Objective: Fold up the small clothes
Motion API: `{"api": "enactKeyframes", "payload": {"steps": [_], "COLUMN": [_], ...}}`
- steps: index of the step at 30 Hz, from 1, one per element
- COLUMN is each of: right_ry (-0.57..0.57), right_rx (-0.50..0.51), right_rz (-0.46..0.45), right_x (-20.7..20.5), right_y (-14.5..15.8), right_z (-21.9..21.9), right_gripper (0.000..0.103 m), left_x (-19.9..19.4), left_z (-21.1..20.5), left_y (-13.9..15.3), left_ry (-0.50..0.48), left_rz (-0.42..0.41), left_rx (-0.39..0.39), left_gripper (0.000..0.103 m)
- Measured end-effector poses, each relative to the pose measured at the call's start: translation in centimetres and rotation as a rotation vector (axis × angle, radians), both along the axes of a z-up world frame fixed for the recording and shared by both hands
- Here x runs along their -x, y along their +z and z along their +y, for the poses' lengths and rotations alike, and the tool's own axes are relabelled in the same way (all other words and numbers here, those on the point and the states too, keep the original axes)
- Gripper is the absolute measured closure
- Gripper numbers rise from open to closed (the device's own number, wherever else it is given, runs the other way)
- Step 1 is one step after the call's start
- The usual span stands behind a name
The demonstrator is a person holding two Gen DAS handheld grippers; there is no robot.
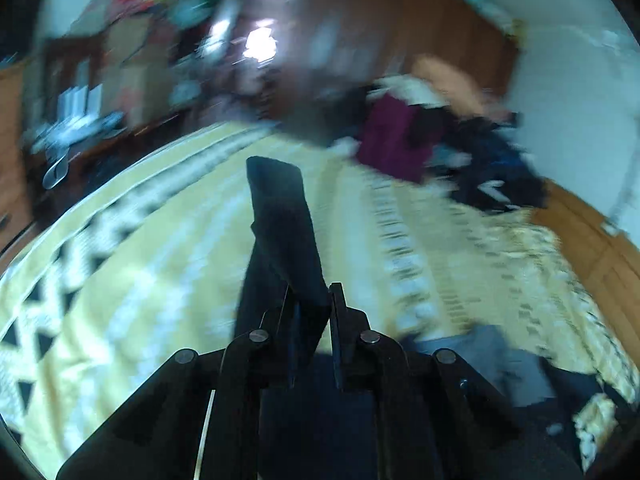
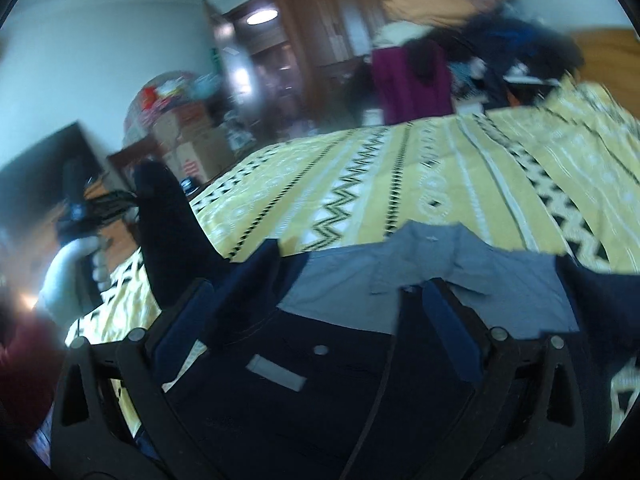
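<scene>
Two views, different stories: the left gripper (image 1: 312, 300) is pinching a dark sock (image 1: 280, 220), lifted above the yellow bedspread (image 1: 160, 260). Only the right wrist view shows the right gripper (image 2: 320, 292) spread wide over dark pants (image 2: 320, 380) and a grey shirt (image 2: 400, 264) on that bedspread.

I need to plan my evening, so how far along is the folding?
Early on. Nothing looks clearly folded yet. The left gripper holds a black sock up. The right gripper hangs open over the grey-and-navy garment. The clothes pile remains on the bedspread.
</scene>
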State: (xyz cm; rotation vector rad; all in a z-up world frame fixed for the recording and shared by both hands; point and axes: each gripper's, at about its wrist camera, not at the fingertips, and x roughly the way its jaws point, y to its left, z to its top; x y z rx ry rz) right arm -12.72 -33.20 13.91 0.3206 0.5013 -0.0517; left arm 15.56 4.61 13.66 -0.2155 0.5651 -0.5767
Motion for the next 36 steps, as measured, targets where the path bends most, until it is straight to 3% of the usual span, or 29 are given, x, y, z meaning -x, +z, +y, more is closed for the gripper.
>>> {"api": "enactKeyframes", "payload": {"steps": [2,5,6,7,9,11,14,17,19,21,25,30,32,33,36], "right_ry": [-0.068,-0.148,-0.17,-0.186,-0.2,-0.196,-0.16,-0.121,-0.081,-0.051,-0.064,-0.049,-0.018,-0.027,-0.035], "right_rx": [-0.032,-0.042,-0.045,-0.046,-0.055,-0.099,-0.196,-0.265,-0.306,-0.301,-0.227,-0.242,-0.307,-0.31,-0.352], "right_rz": [-0.004,-0.002,0.003,0.012,0.038,0.058,0.067,0.091,0.129,0.189,0.321,0.362,0.363,0.376,0.341], "right_x": [1.7,4.1,5.0,5.7,6.6,7.0,6.4,4.2,1.9,-0.6,-4.4,-5.6,-5.9,-6.2,-5.3], "right_y": [-0.2,-0.3,-0.4,-0.8,-1.5,-2.6,-4.4,-6.6,-8.6,-10.6,-14.0,-16.0,-16.2,-16.4,-15.8], "right_z": [-2.9,-6.3,-7.4,-8.4,-10.2,-11.8,-13.8,-15.4,-16.2,-16.8,-17.0,-16.5,-16.4,-16.5,-17.3], "right_gripper": [0.001,0.001,0.001,0.001,0.001,0.001,0.001,0.004,0.019,0.027,0.028,0.031,0.067,0.099,0.101], "left_x": [3.4,7.9,9.3,10.6,12.7,14.1,14.8,14.7,13.7,13.4,13.1,12.6,12.4,12.1,11.2], "left_z": [-6.2,-15.2,-18.2,-21.3,-26.0,-27.9,-26.3,-22.2,-19.2,-16.5,-11.5,-9.7,-10.1,-10.1,-11.6], "left_y": [3.8,6.9,7.1,7.0,5.8,5.0,4.1,3.0,1.6,0.2,-2.6,-5.9,-6.8,-7.4,-9.2], "left_ry": [-0.169,-0.408,-0.471,-0.542,-0.647,-0.694,-0.638,-0.499,-0.402,-0.316,-0.19,-0.128,-0.12,-0.12,-0.124], "left_rz": [-0.054,-0.074,-0.058,-0.034,0.05,0.086,0.099,0.099,0.132,0.158,0.209,0.225,0.219,0.225,0.229], "left_rx": [0.081,0.199,0.224,0.236,0.237,0.216,0.195,0.135,0.089,0.032,-0.034,-0.089,-0.129,-0.141,-0.189], "left_gripper": [0.091,0.088,0.081,0.067,0.053,0.053,0.052,0.044,0.043,0.043,0.043,0.041,0.039,0.039,0.039]}}
